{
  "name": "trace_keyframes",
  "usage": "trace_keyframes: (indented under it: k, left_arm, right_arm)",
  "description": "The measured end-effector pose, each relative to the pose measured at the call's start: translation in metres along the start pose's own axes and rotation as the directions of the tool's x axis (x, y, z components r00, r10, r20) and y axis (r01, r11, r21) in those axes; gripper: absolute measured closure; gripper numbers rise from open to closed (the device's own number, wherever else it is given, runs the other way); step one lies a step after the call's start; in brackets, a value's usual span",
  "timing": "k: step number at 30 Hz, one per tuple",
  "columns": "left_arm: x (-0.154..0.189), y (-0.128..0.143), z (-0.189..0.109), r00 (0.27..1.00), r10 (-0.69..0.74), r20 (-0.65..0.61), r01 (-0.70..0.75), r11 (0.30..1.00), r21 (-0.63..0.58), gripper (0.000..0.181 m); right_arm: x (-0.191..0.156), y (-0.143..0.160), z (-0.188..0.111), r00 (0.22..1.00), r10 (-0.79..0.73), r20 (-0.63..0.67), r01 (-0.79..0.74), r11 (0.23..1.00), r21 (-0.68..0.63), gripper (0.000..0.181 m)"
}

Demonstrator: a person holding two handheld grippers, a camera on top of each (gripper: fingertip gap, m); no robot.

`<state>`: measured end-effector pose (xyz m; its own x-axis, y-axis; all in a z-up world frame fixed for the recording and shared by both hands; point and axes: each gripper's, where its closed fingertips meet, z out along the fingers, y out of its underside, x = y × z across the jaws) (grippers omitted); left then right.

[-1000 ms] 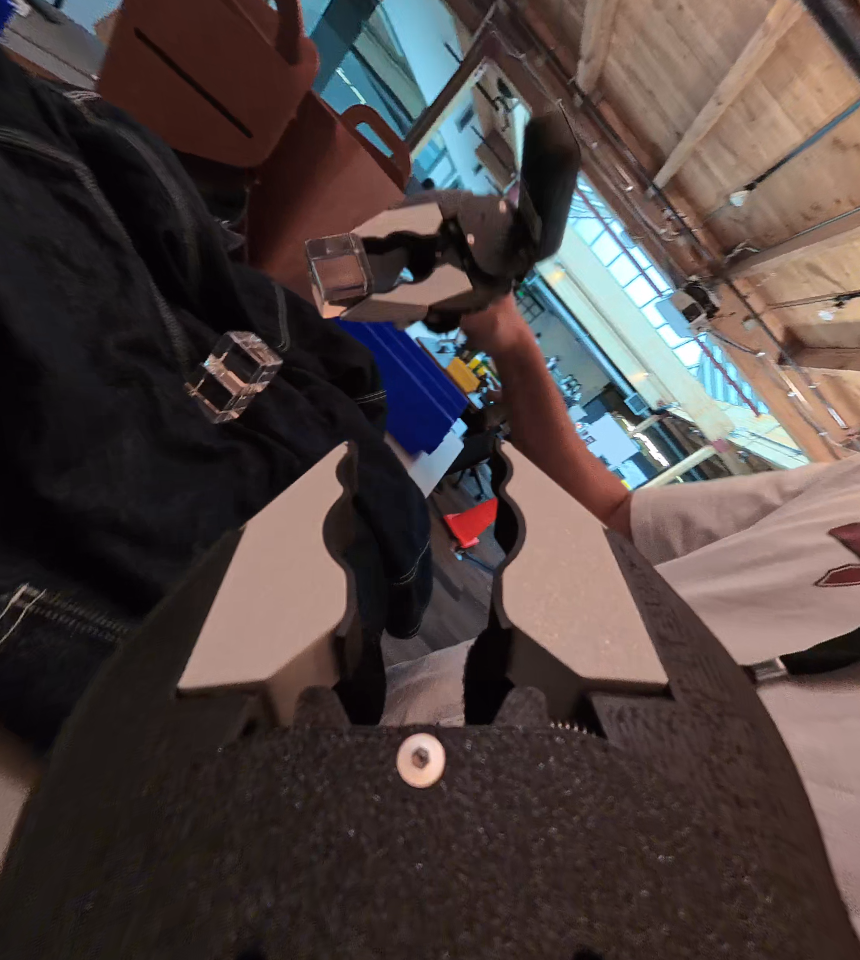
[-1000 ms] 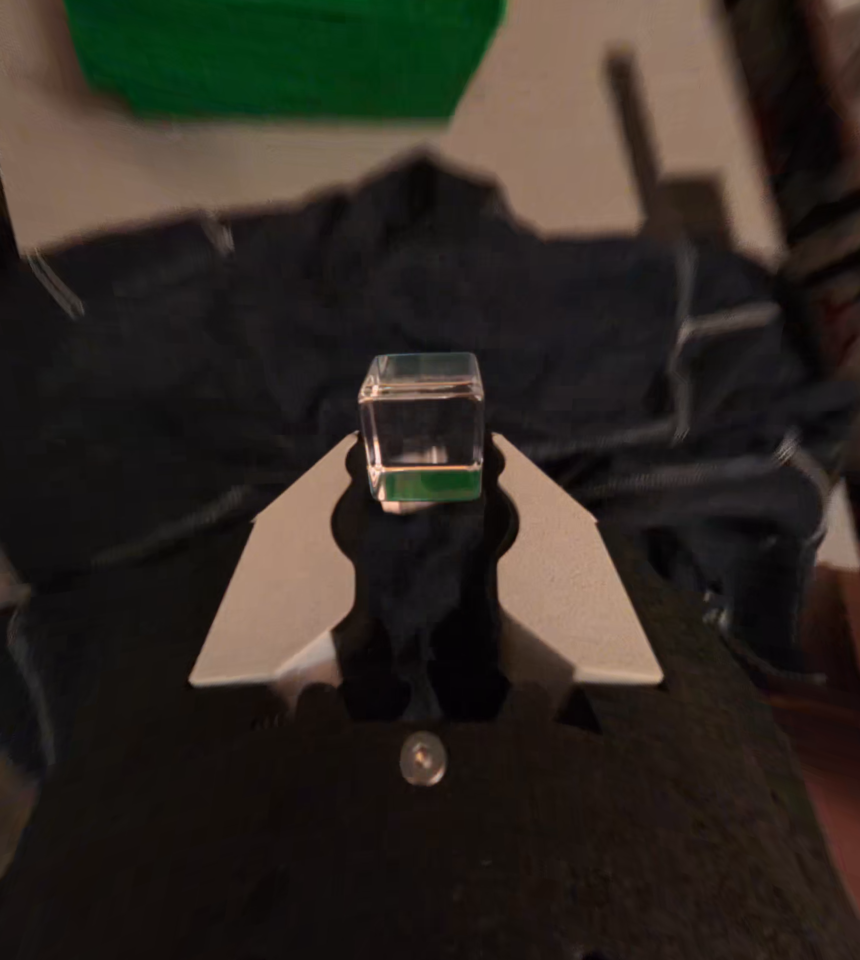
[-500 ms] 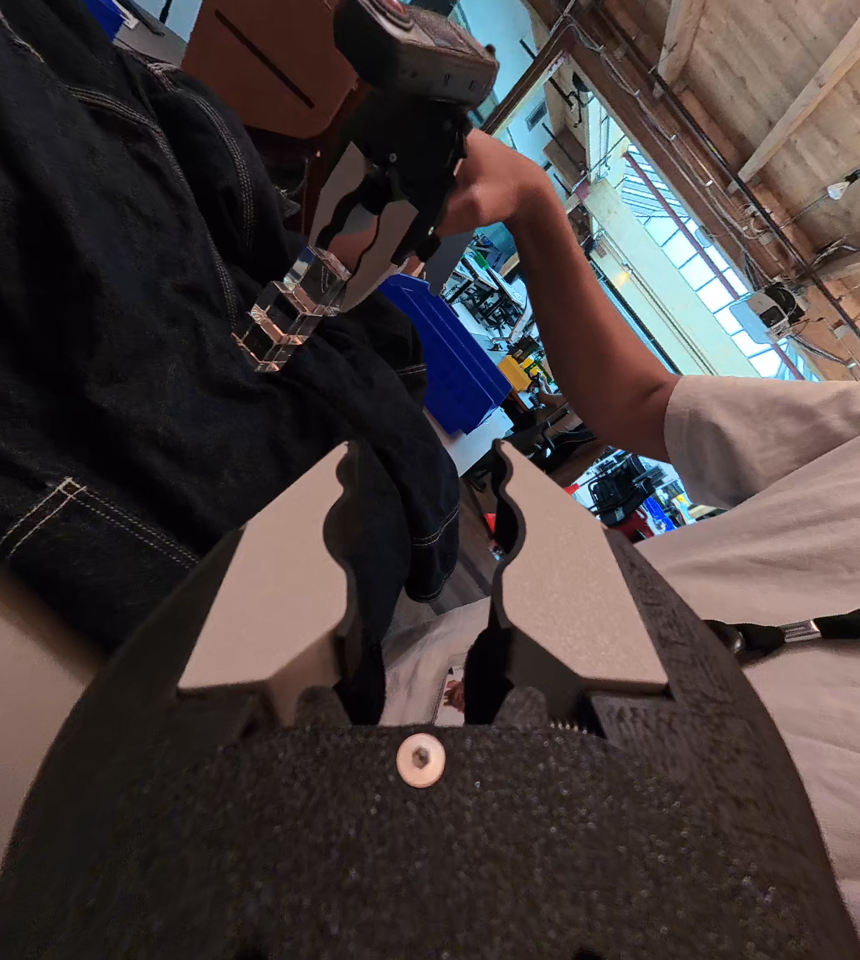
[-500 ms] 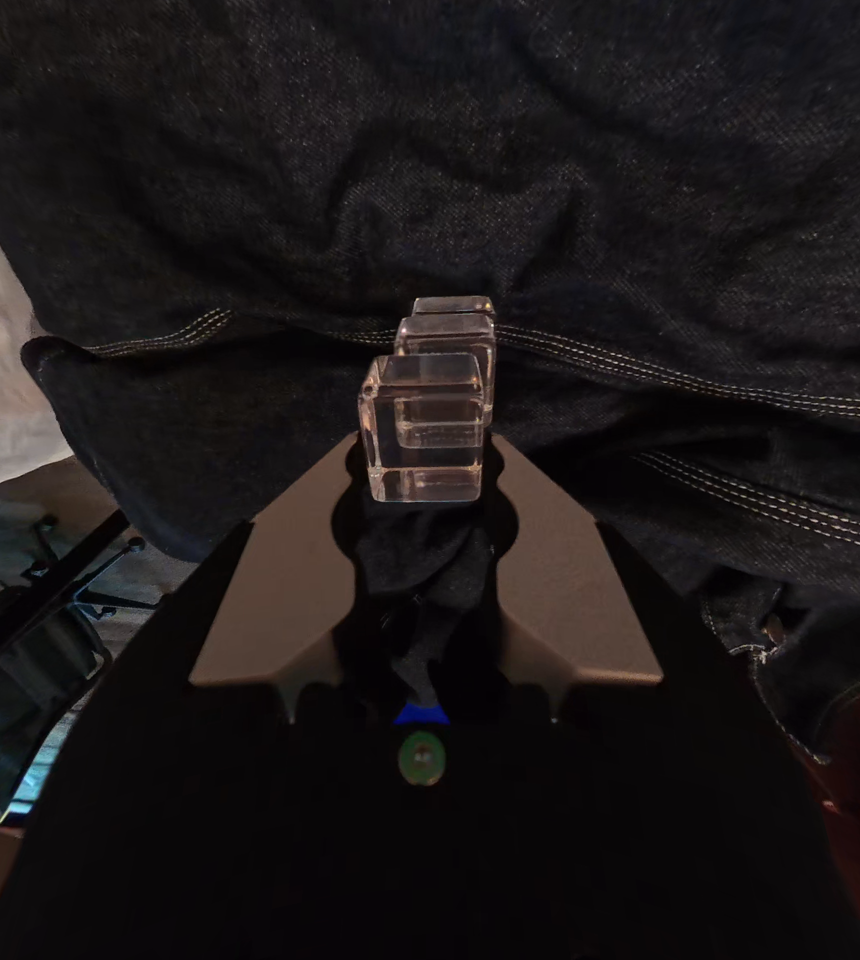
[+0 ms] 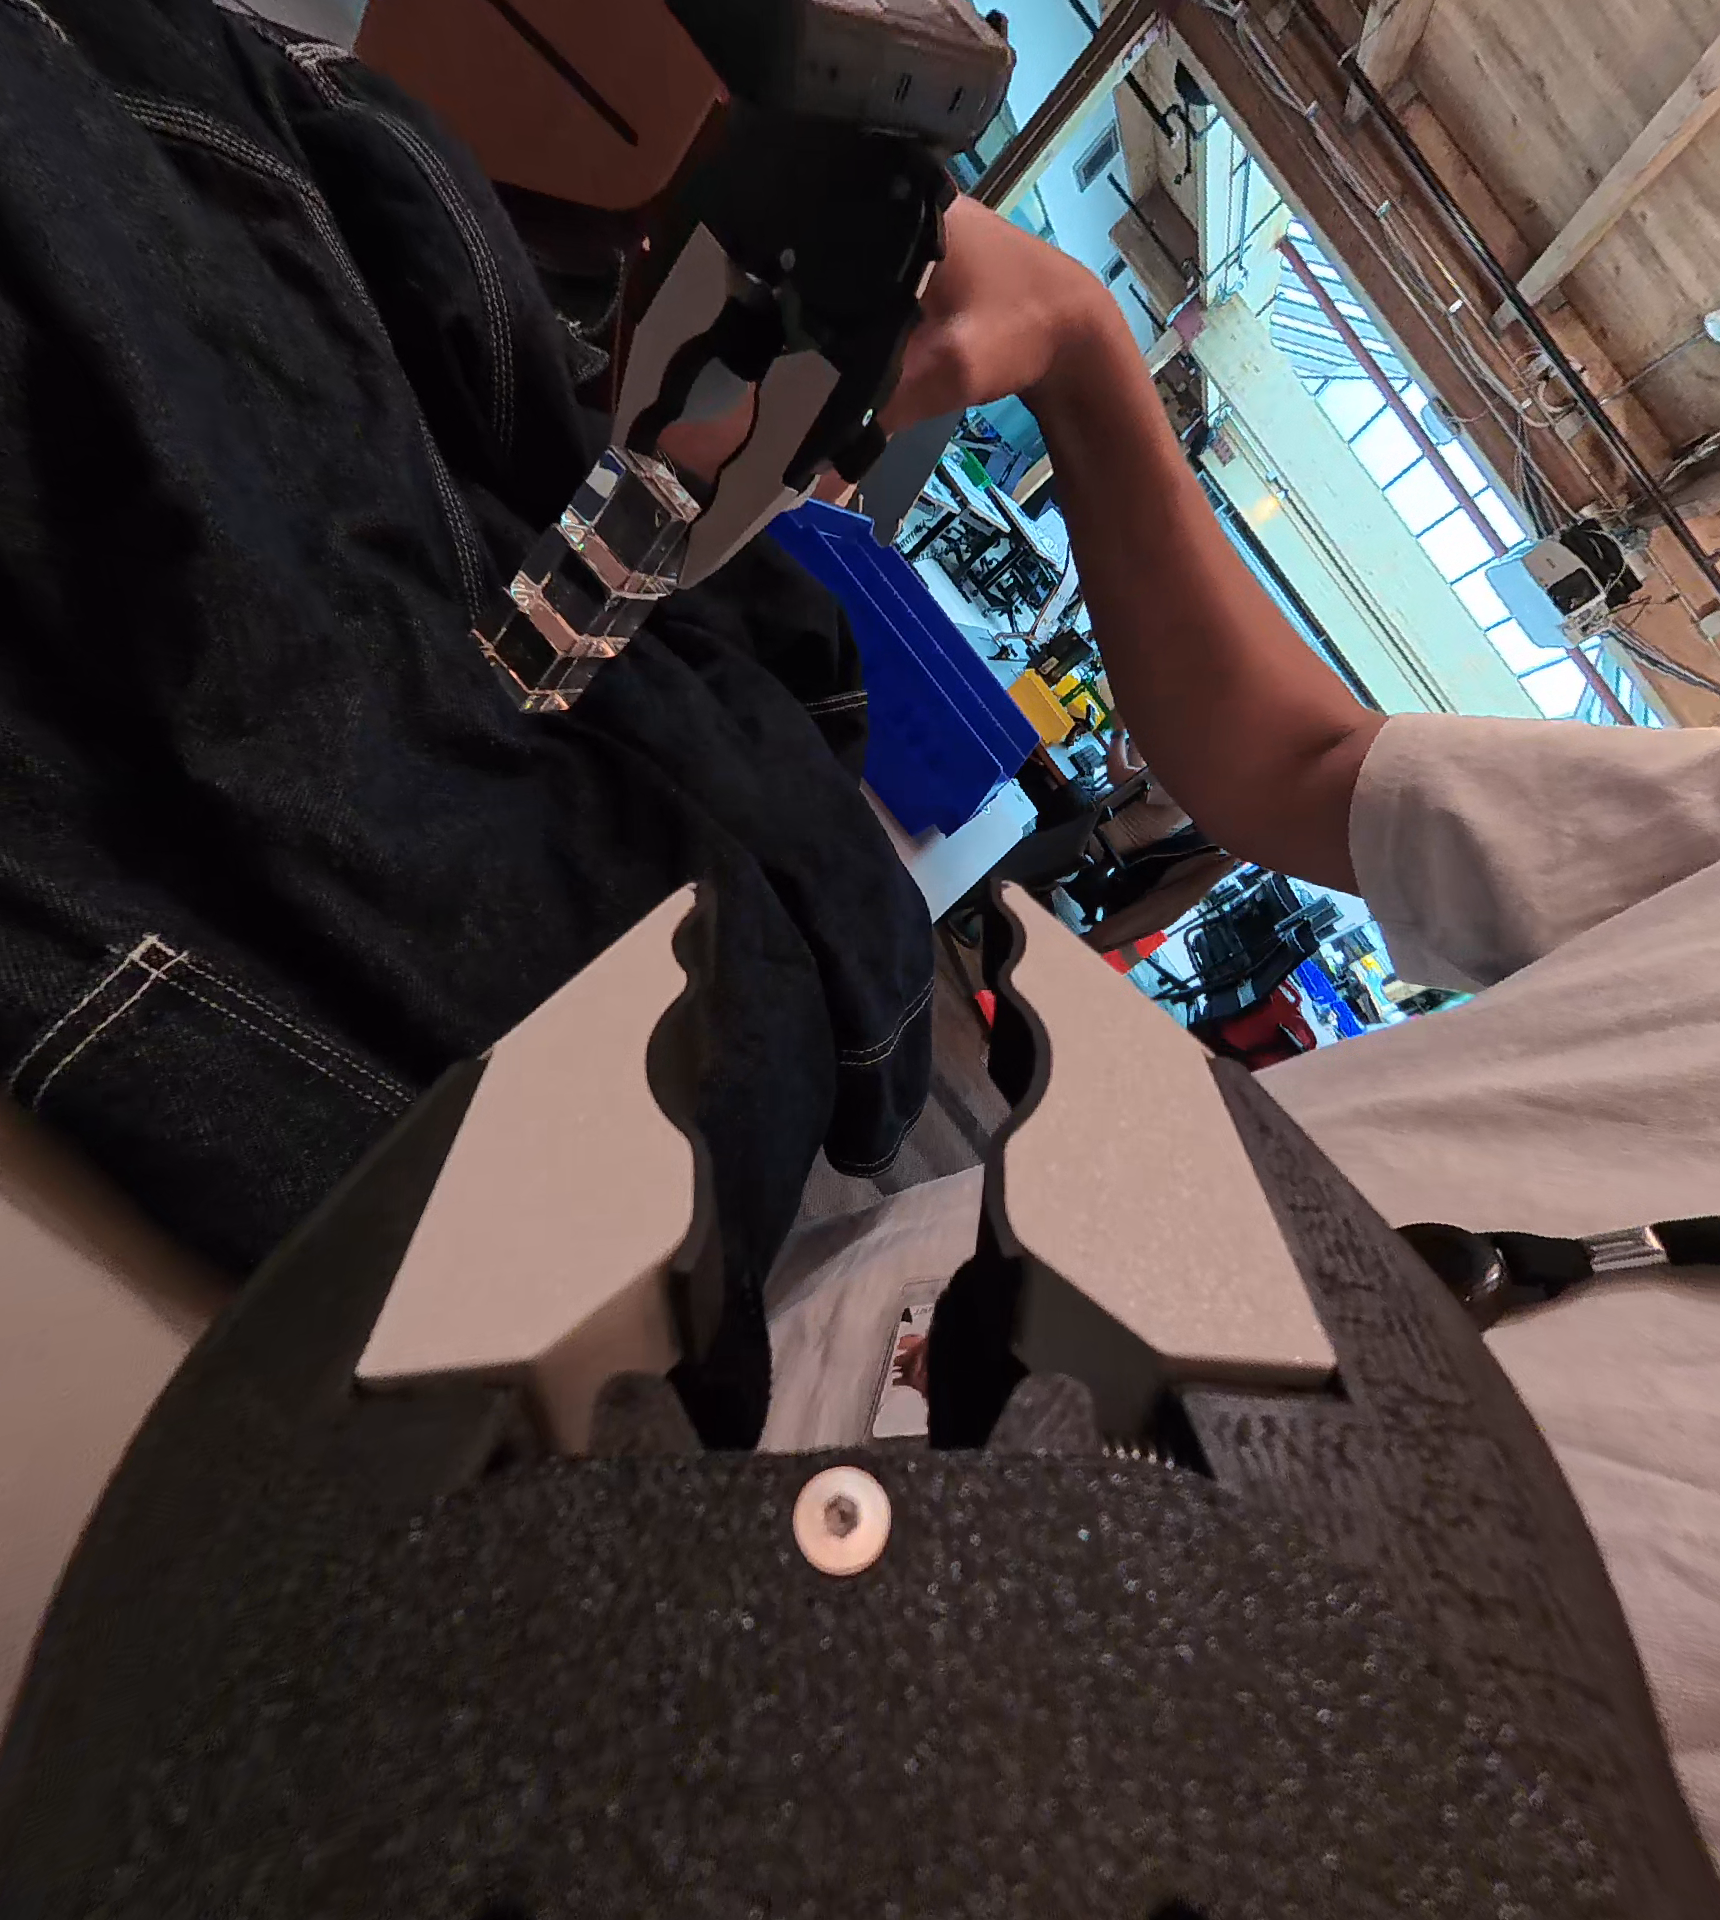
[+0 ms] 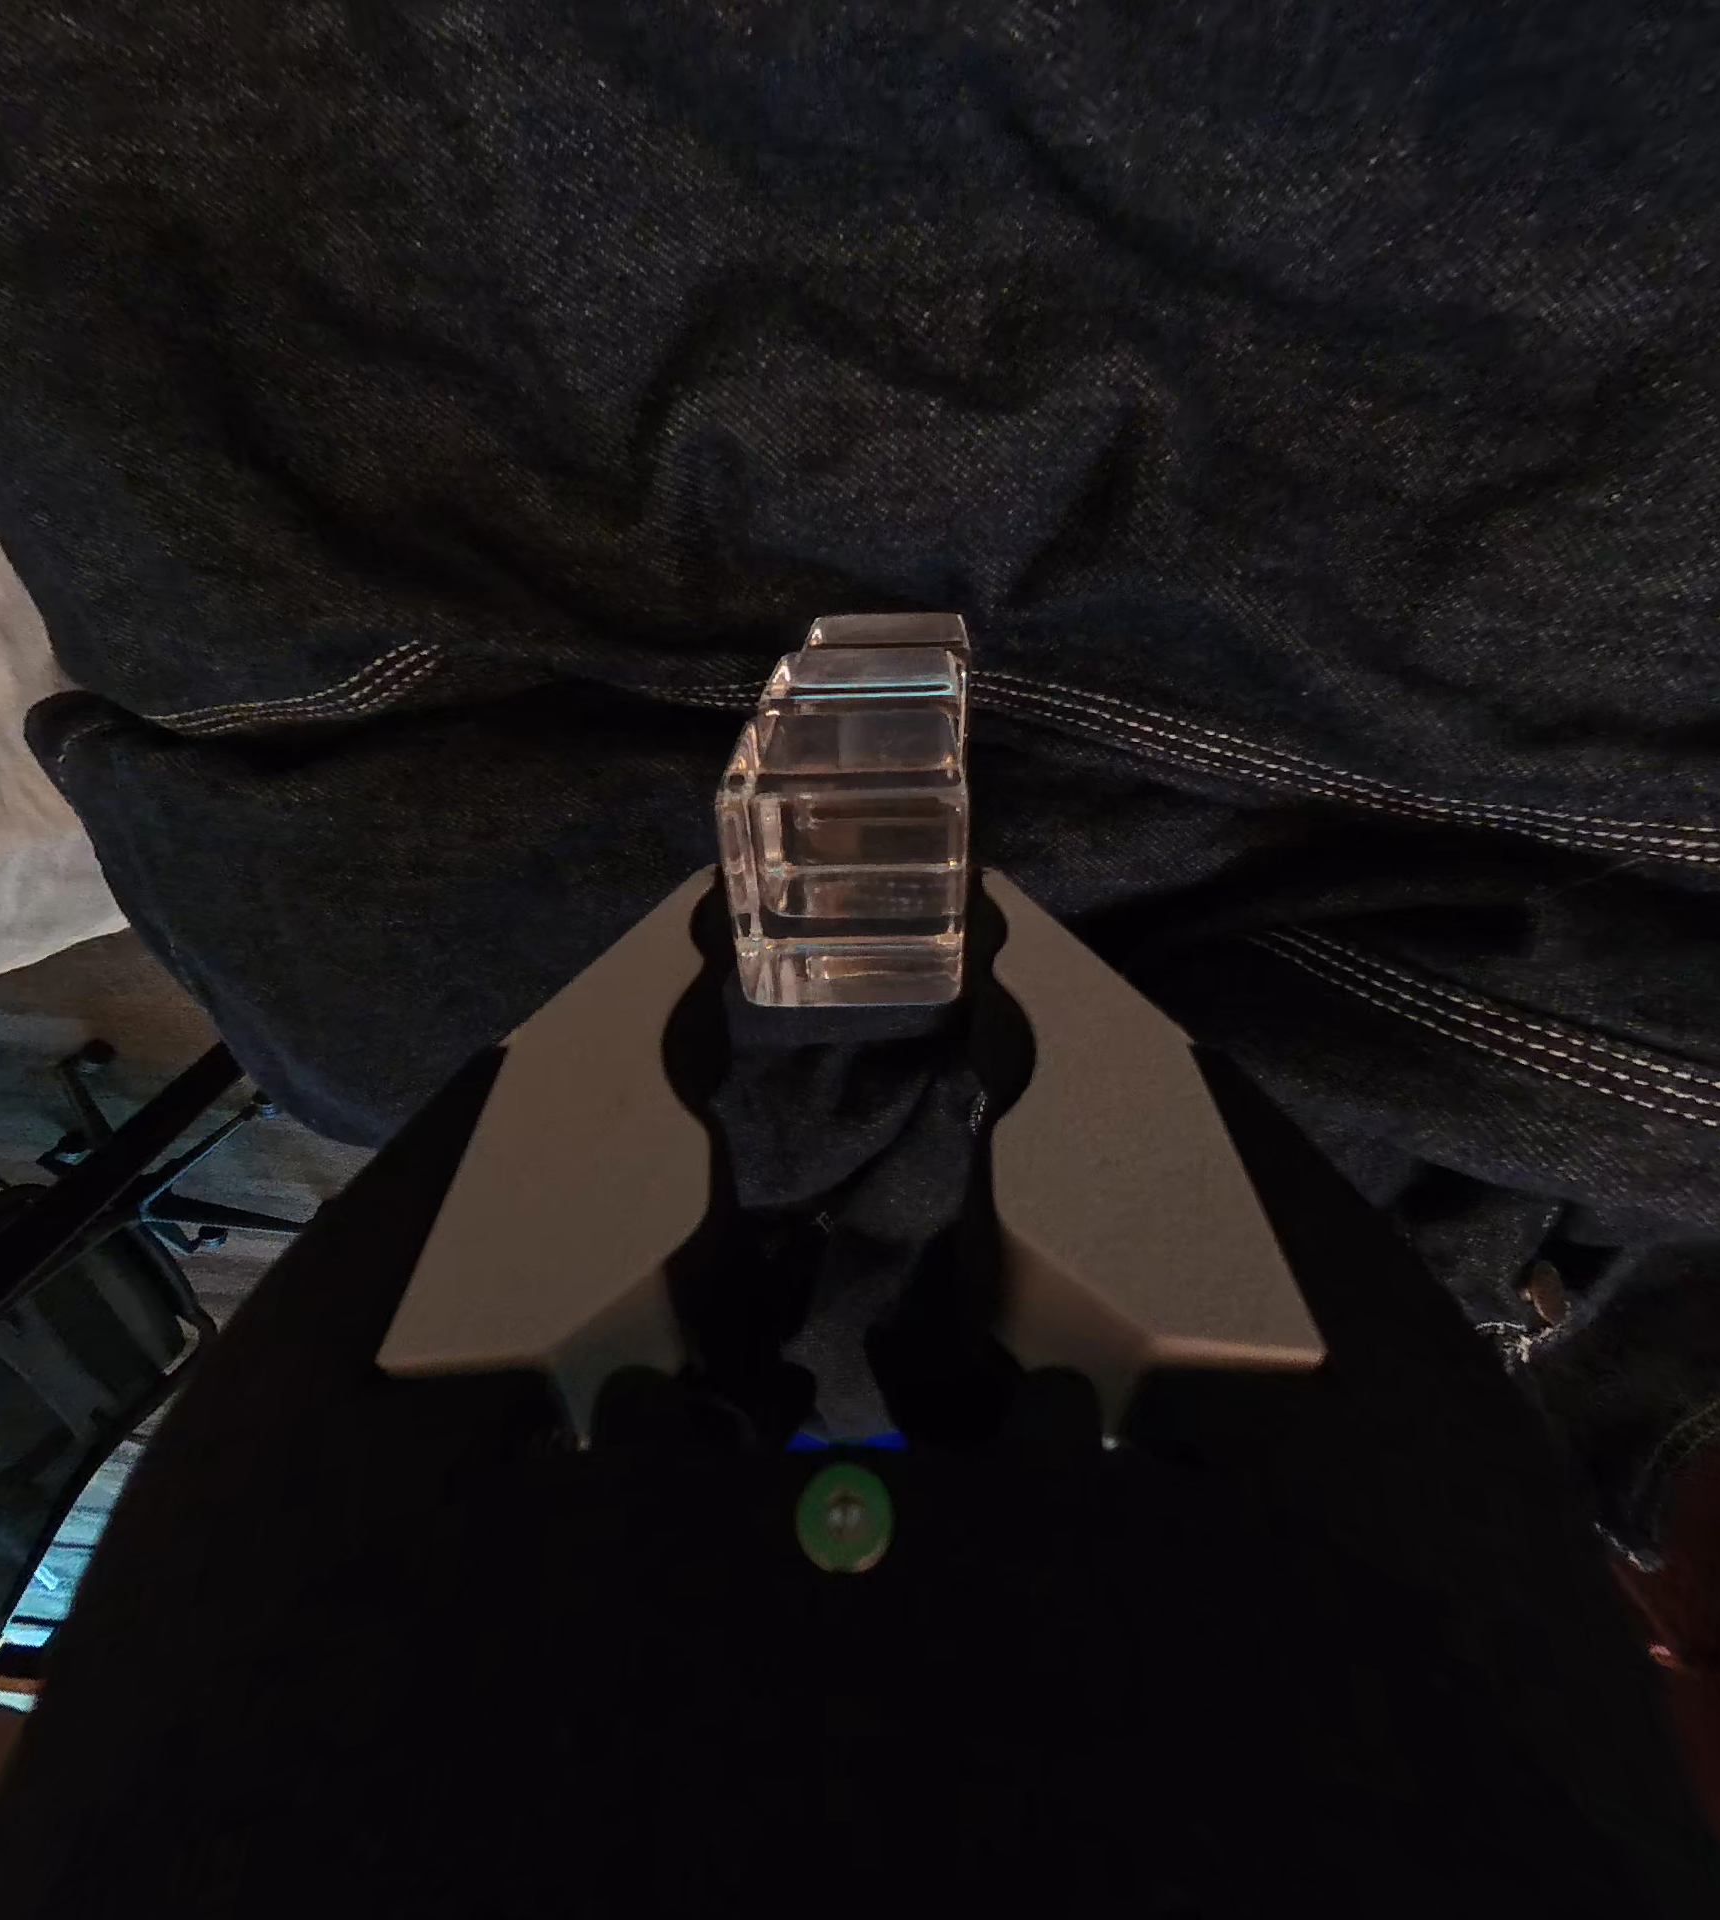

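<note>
A dark denim garment [image 5: 212, 644] fills the left of the left wrist view and most of the right wrist view [image 6: 939, 364]. Two clear cubes [image 5: 555, 634] stand stacked on the denim. My right gripper [image 6: 848, 894] is shut on a third clear cube [image 6: 851, 883] and holds it against the top of that stack [image 6: 871, 681]. The right gripper also shows in the left wrist view [image 5: 721, 436], pointing down at the denim. My left gripper [image 5: 845, 914] is open, with a hanging denim fold beside its left finger.
A person's bare arm [image 5: 1147, 582] and white shirt [image 5: 1562, 1039] are on the right. Brown boxes [image 5: 544, 94] and blue bins [image 5: 908, 675] stand behind the denim. A beige table surface [image 5: 4, 1403] shows at lower left. A chair base [image 6: 56, 1195] is below the table edge.
My right gripper brought its clear cube down from the air onto the stack on the denim. The left gripper stayed open and shifted only slightly.
</note>
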<state>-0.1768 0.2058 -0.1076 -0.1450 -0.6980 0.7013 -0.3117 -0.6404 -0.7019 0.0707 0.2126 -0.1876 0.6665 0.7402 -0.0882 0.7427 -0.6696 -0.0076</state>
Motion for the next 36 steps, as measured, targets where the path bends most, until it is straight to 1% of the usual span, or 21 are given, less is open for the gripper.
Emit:
trace_keyframes:
  k: [9,22,26,27,29,32,34,36]
  left_arm:
    - [0.002,0.003,0.005,1.000,0.010,-0.020,-0.010,0.999,-0.033,0.129]
    - [0.003,0.005,0.005,1.000,0.008,-0.028,-0.009,0.999,-0.040,0.129]
    - [0.004,0.006,0.007,0.999,0.008,-0.034,-0.010,0.999,-0.044,0.129]
    - [0.004,0.006,0.007,0.999,0.012,-0.031,-0.013,0.999,-0.044,0.129]
    - [0.001,0.007,0.007,1.000,0.022,-0.014,-0.023,0.999,-0.050,0.129]
    - [-0.001,0.007,0.007,0.998,0.055,0.009,-0.055,0.997,-0.057,0.128]
    - [-0.008,0.006,0.003,0.991,0.121,0.060,-0.116,0.989,-0.087,0.128]
    - [-0.016,-0.001,-0.005,0.964,0.242,0.114,-0.229,0.966,-0.117,0.129]
  right_arm:
    - [0.000,-0.003,0.001,1.000,0.008,0.008,-0.008,1.000,-0.009,0.138]
    - [0.000,0.000,0.001,1.000,-0.003,0.001,0.003,0.999,-0.033,0.138]
    - [0.001,-0.001,0.001,1.000,0.007,0.002,-0.007,1.000,-0.022,0.138]
    - [0.000,-0.002,0.000,1.000,0.012,0.005,-0.012,1.000,-0.012,0.136]
    - [-0.001,-0.004,-0.003,1.000,0.020,0.005,-0.020,1.000,0.017,0.128]
    - [0.002,-0.002,-0.013,0.999,0.026,-0.046,-0.023,0.997,0.073,0.123]
    - [0.000,0.001,-0.025,0.995,0.060,-0.081,-0.047,0.986,0.157,0.122]
    - [-0.004,0.007,-0.039,0.984,0.129,-0.122,-0.091,0.955,0.281,0.119]
